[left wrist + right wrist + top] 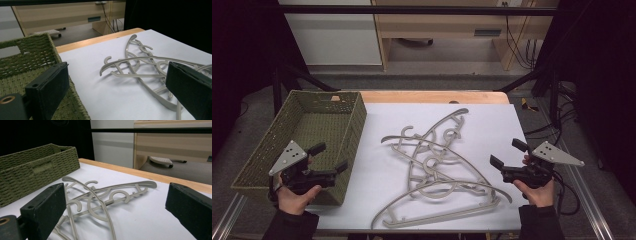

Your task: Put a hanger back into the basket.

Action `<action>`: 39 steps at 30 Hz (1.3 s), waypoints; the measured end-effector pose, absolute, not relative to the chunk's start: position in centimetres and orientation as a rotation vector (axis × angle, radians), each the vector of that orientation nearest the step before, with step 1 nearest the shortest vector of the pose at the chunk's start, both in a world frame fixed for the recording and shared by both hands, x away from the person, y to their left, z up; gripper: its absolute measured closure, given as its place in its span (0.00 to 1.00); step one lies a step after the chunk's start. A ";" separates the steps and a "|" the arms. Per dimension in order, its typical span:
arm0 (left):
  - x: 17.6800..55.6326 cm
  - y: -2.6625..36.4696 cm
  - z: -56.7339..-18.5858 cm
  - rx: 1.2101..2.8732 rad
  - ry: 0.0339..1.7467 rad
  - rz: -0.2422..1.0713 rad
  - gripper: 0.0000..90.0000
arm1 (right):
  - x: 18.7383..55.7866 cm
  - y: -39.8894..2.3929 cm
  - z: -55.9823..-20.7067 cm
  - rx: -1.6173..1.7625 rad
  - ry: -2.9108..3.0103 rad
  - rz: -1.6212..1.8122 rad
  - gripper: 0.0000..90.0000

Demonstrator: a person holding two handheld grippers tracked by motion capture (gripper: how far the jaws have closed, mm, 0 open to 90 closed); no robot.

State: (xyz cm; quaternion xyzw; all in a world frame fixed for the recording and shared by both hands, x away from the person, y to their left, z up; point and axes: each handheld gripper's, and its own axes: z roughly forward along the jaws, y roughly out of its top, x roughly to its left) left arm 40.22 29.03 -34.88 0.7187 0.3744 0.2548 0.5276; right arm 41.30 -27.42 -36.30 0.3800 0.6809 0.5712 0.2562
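A tangled pile of several grey plastic hangers [437, 165] lies on the white sheet in the middle of the table. A woven green basket [357, 125] stands empty at the left. My left gripper [331, 156] hovers open over the basket's near right corner and points toward the hangers. My right gripper [507, 152] is open at the right edge of the sheet, just beside the pile. The left gripper view has the basket [30, 57] at its left and the hangers [140, 65] ahead between its wide jaws. From the right gripper view the hangers [100, 195] lie close ahead and the basket [37, 170] beyond them.
The white sheet [492, 120] covers a wooden table whose edge [432, 96] shows at the back. Wooden furniture [447, 25] stands on the floor beyond. Black frame bars [412, 9] run overhead, and cables [562, 130] hang off the table's right side.
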 end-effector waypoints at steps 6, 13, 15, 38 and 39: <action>40.2 27.8 -34.9 1.757 0.862 0.599 0.05 | 41.3 -27.4 -36.3 1.040 1.846 1.557 0.04; 40.2 26.3 -35.3 1.816 0.836 0.581 0.05 | 41.3 -27.2 -36.1 1.029 1.865 1.539 0.03; 40.2 26.0 -35.2 1.828 0.829 0.583 0.05 | 41.2 -27.1 -36.1 1.025 1.870 1.532 0.03; 40.0 19.6 -37.5 2.110 0.712 0.441 0.10 | 41.4 -26.5 -36.2 1.032 1.902 1.516 0.03; 40.0 19.6 -37.5 2.110 0.712 0.441 0.10 | 41.4 -26.5 -36.2 1.032 1.902 1.516 0.03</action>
